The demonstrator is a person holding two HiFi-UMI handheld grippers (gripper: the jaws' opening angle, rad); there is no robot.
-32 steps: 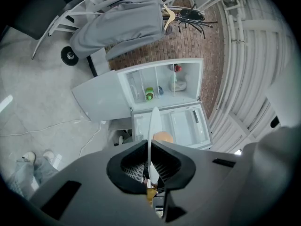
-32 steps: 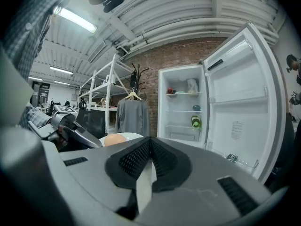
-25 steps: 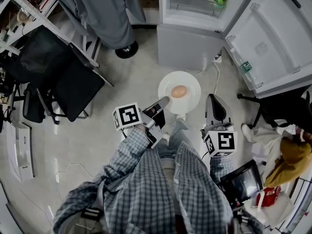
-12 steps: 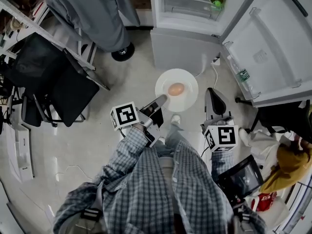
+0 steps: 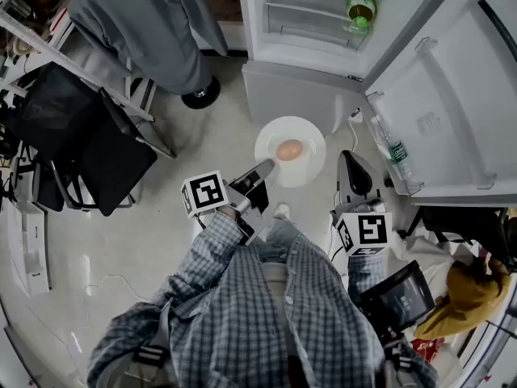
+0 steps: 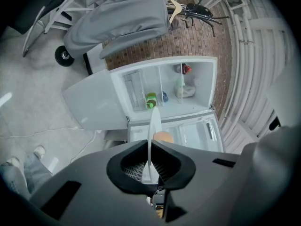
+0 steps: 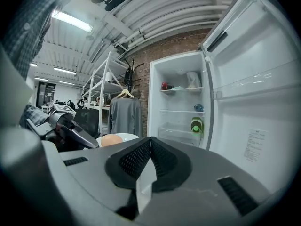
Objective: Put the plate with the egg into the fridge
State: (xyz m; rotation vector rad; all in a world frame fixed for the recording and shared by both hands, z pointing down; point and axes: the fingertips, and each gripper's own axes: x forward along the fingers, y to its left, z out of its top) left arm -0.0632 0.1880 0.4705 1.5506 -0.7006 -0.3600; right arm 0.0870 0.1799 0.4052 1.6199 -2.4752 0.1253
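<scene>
A white plate (image 5: 312,134) with a brown egg (image 5: 289,149) on it hangs above the floor in front of the open fridge (image 5: 311,23). My left gripper (image 5: 264,170) is shut on the plate's near-left rim. In the left gripper view the plate (image 6: 153,121) shows edge-on between the pads, with the egg (image 6: 163,136) behind it. My right gripper (image 5: 349,166) is shut and empty, to the right of the plate and apart from it. In the right gripper view the jaws (image 7: 150,149) meet, and the egg (image 7: 112,140) lies to the left.
The fridge door (image 5: 452,95) stands wide open at the right, with a bottle (image 5: 393,148) in its rack. A green bottle (image 5: 360,5) stands on a fridge shelf. Left of the fridge are a grey garment (image 5: 153,23) on a wheeled rack and black chairs (image 5: 89,128). A cable (image 5: 353,118) lies on the floor.
The person has stepped toward the fridge. Both grippers and the plate with the egg have moved forward with them, so the fridge looks nearer. The grip on the plate is unchanged.
</scene>
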